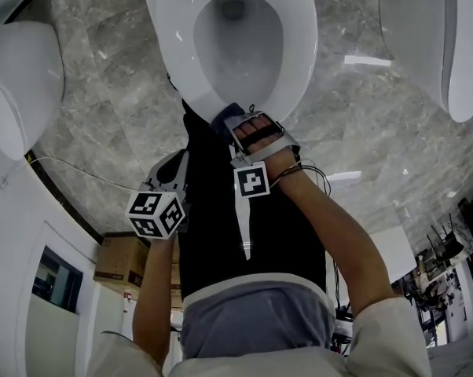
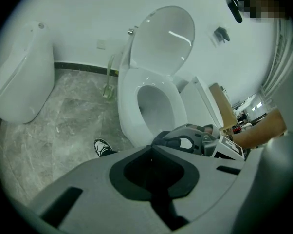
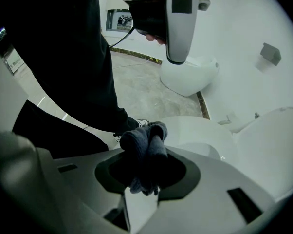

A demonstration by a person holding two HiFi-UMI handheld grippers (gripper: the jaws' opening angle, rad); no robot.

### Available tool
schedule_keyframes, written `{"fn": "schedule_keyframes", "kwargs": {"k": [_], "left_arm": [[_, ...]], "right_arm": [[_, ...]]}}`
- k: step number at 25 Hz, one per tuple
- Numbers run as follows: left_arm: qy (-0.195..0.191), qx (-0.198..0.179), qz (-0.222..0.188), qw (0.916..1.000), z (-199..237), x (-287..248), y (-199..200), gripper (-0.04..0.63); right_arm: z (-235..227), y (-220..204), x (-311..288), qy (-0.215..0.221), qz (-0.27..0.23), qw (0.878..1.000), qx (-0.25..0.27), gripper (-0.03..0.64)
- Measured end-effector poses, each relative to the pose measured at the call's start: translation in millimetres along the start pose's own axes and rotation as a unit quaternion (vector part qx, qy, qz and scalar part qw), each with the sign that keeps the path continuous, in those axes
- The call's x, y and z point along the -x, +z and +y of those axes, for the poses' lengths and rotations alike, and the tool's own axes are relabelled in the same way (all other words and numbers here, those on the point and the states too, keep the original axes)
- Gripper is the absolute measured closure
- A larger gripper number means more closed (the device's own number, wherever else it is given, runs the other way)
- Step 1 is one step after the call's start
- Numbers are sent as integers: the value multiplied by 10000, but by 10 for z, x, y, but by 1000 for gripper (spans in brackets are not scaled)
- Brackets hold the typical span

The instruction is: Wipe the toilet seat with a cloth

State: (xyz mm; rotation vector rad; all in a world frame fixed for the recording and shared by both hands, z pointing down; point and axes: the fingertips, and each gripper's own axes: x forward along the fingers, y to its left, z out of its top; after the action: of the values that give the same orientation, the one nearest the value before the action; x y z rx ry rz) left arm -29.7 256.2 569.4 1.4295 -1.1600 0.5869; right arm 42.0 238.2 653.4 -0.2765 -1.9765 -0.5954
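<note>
The right gripper (image 1: 240,126), pinched on the cloth (image 3: 145,145), is held at the 6 o'clock rim of the seat (image 1: 295,61) for wiping, while the left gripper (image 2: 152,150), pressed together empty, is held clear at 7 o'clock.

Glossy toilet seat (image 1: 176,42) — fuzzy knit cloth (image 3: 144,140) (polished stone-look floor (image 1: 119,108)).

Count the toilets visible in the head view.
3: the open toilet at top centre, a left-edge toilet, and a right-edge toilet, both cropped. Others may lie out of frame.
</note>
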Motion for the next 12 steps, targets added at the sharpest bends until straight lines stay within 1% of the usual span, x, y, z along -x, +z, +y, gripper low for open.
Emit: {"fn": "schedule_keyframes", "kwargs": {"k": [7,12], "left_arm": [[-106,-201,129,9997,-236,-163,65,584],[-190,-476,247,9984,-430,-251,136,584]], "right_arm": [[140,-176,113,-17,14,9996,-271,511],[189,-292,231,-50,-100,9968,-788,511]]}}
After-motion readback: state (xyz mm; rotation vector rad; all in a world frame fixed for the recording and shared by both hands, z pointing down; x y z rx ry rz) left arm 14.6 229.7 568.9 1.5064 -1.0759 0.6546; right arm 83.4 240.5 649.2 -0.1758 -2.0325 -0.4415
